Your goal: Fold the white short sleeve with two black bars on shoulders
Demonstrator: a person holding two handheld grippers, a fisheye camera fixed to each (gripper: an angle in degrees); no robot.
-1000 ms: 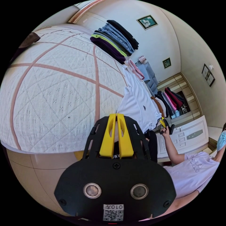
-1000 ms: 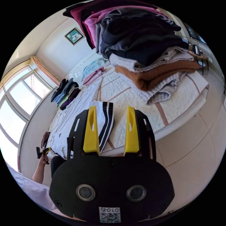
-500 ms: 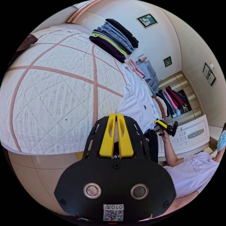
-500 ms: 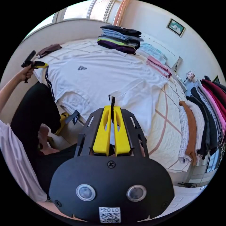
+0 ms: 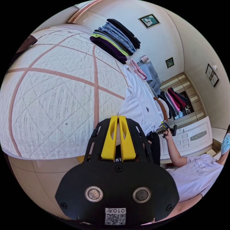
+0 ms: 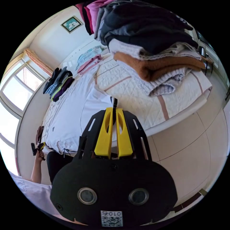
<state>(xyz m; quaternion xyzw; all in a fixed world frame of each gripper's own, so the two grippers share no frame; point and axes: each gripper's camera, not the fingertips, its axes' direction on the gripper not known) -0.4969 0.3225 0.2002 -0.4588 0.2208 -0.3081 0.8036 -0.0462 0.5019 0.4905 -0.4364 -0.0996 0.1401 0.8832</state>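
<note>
Sweater pile [image 6: 153, 60] beside shirt [image 6: 71, 112]; folded stack [image 5: 115, 39] beyond.

Both grippers' [image 5: 118, 117] [image 6: 114, 109] jaws together, arms apart.

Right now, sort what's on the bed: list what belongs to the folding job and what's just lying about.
In the job:
white shirt, spread on the bed
right gripper, shut on its sleeve edge
left gripper, jaws together at the shirt's other edge

Lying about:
folded dark stack
pink folded clothes
sweater pile
</note>
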